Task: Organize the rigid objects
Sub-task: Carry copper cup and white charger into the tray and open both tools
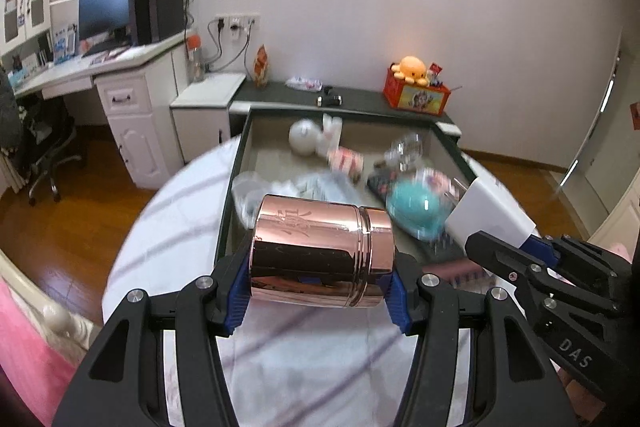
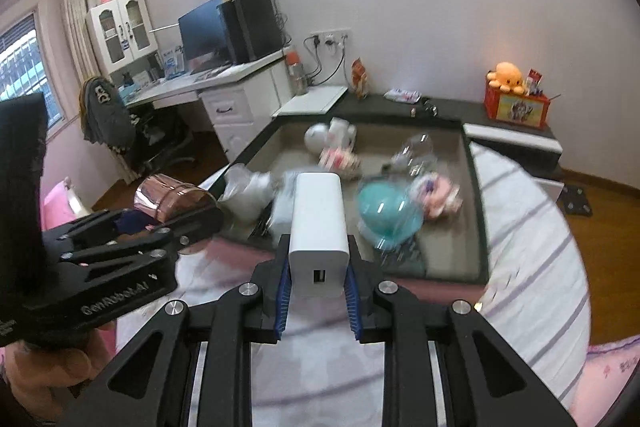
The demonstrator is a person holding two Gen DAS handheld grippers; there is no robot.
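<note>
Right now L gripper clamps copper tin (sideways); R gripper grips white charger.

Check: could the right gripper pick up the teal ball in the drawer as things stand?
Probably not yet. The right gripper is shut on the white charger, so its jaws are full. The teal ball itself lies uncovered in the drawer.

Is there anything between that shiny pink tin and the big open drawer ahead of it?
Nothing visible blocks the way. The left gripper holds the tin over the bed, just short of the drawer. The drawer is crowded, though: a plastic bag and a teal ball lie just inside its near edge.
</note>
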